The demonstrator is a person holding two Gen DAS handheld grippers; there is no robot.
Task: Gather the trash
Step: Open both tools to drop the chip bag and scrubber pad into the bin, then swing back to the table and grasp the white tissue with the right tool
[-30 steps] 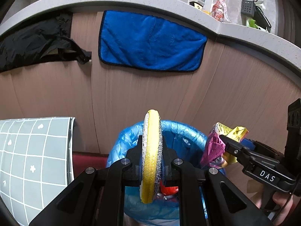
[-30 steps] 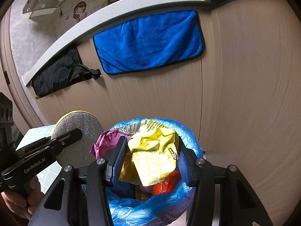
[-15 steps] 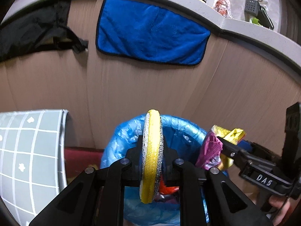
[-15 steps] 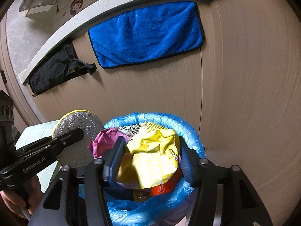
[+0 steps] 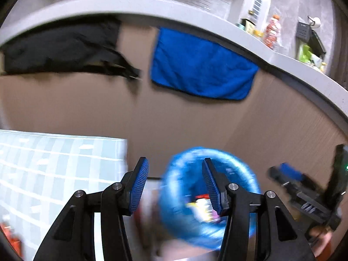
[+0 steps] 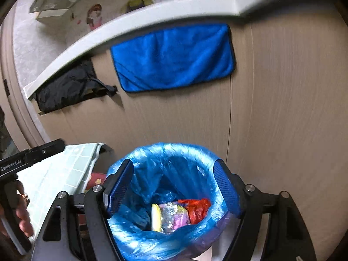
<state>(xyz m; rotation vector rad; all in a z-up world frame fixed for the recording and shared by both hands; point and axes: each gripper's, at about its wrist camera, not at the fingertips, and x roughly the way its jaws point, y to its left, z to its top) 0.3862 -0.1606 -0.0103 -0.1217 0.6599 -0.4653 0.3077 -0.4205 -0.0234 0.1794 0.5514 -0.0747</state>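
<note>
A bin lined with a blue bag (image 6: pixel 174 150) stands against the wooden panel. Inside lie a round yellow scouring sponge (image 6: pixel 156 217), a crumpled silver-pink wrapper (image 6: pixel 176 216) and a red wrapper (image 6: pixel 196 208). My right gripper (image 6: pixel 173 165) hovers over the bin mouth, its jaws opening with nothing between them. In the blurred left wrist view, my left gripper (image 5: pixel 175 163) sits above the left rim of the bin (image 5: pixel 239 169), its jaws also opening and bare. The right gripper (image 5: pixel 289 174) shows at that view's right edge, and the left gripper's finger (image 6: pixel 43 150) at the other view's left edge.
A blue towel (image 6: pixel 174 58) and a black cloth (image 6: pixel 69 87) hang from the grey counter edge (image 5: pixel 152 4) above the bin. A pale green checked cover (image 5: pixel 54 169) lies left of the bin. A bottle (image 5: pixel 271 30) and small items stand on the counter.
The sponge has left the left gripper and the yellow and pink wrappers have left the right; they now lie in the bin. Both jaws have opened. The left gripper has swung left.
</note>
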